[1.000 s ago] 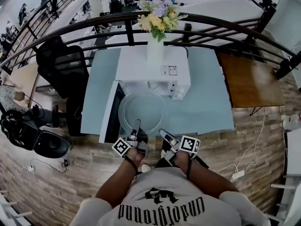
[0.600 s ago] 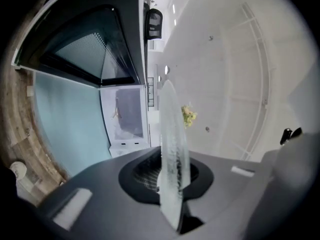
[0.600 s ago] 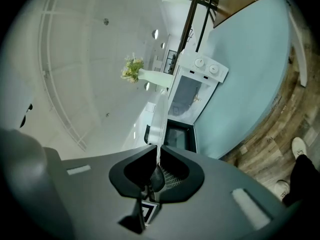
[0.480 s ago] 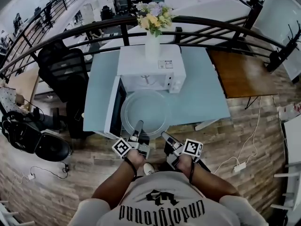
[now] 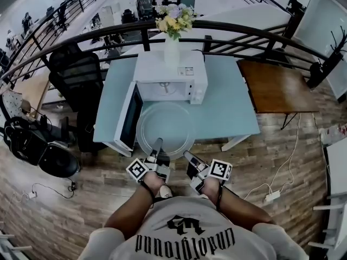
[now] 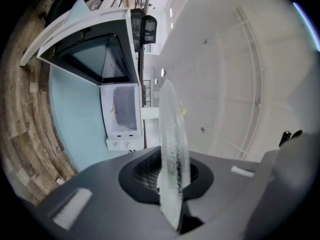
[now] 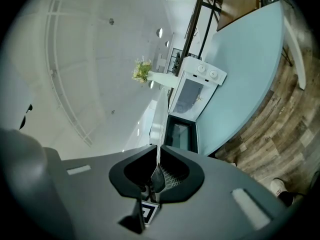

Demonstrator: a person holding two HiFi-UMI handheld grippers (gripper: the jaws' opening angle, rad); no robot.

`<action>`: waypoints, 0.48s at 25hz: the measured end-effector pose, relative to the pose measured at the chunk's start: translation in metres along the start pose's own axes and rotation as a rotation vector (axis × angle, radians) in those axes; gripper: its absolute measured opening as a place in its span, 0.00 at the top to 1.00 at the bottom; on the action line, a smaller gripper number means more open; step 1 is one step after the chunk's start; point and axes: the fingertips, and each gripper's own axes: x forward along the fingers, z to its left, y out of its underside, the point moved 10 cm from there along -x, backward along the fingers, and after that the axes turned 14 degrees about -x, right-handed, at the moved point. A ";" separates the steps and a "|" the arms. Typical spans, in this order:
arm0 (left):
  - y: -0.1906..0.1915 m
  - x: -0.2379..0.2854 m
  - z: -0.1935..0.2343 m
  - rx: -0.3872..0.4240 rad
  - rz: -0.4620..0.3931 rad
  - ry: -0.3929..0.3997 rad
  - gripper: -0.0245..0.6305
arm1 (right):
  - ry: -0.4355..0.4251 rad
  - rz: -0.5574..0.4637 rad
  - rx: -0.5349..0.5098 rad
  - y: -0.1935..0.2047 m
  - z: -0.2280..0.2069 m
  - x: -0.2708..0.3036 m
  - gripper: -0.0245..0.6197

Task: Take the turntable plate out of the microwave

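The clear glass turntable plate hangs level in front of the open white microwave, over the table's near edge. My left gripper is shut on the plate's near rim, and my right gripper is shut on the rim just to its right. In the left gripper view the plate's edge stands between the pads of the left gripper. In the right gripper view the thin rim runs into the shut jaws of the right gripper. The microwave door swings open to the left.
A white vase of flowers stands on top of the microwave. The light blue table ends at a black railing behind. A black office chair is at the left, a brown table at the right.
Both grippers have drawn the plate out of the microwave's mouth toward me and a little upward. The plate now sits wholly in front of the cavity.
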 end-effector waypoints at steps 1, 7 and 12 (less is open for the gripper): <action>0.007 -0.003 -0.001 0.002 -0.007 0.003 0.85 | -0.031 0.002 -0.010 -0.001 0.000 -0.005 0.93; 0.053 -0.026 0.001 0.034 -0.047 0.014 0.85 | -0.203 0.023 -0.130 -0.009 -0.003 -0.039 0.93; 0.091 -0.046 0.004 0.045 -0.088 0.004 0.85 | -0.148 0.079 -0.047 0.001 -0.012 -0.082 0.93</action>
